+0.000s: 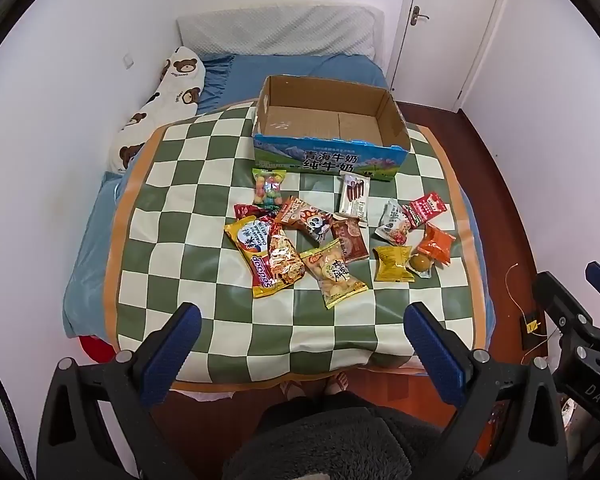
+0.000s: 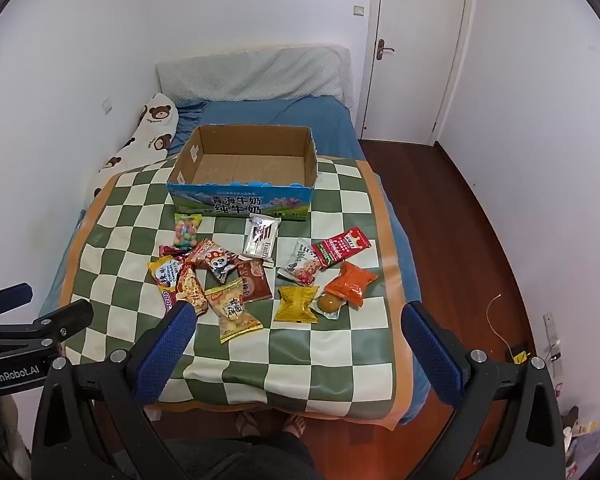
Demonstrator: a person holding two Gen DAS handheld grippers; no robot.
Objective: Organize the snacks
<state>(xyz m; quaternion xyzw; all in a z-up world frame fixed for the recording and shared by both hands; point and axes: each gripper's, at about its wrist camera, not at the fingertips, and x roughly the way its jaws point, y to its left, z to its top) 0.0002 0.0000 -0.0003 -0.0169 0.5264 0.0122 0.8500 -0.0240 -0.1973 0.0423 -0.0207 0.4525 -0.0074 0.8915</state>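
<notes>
Several snack packets (image 1: 332,240) lie scattered on a green-and-white checkered cloth (image 1: 188,216) spread over a bed; they also show in the right wrist view (image 2: 256,280). Behind them stands an open cardboard milk box (image 1: 328,160), empty inside, also in the right wrist view (image 2: 240,204). My left gripper (image 1: 302,312) is open and empty, held above the cloth's near edge. My right gripper (image 2: 300,312) is open and empty, just short of a yellow packet (image 2: 296,304) and an orange packet (image 2: 350,282).
The blue bed (image 1: 292,68) has a grey pillow (image 1: 276,32) and a bear-print pillow (image 1: 160,96) at the far left. White walls close in on the left. A wooden floor (image 2: 452,208) and a white door (image 2: 416,48) lie to the right.
</notes>
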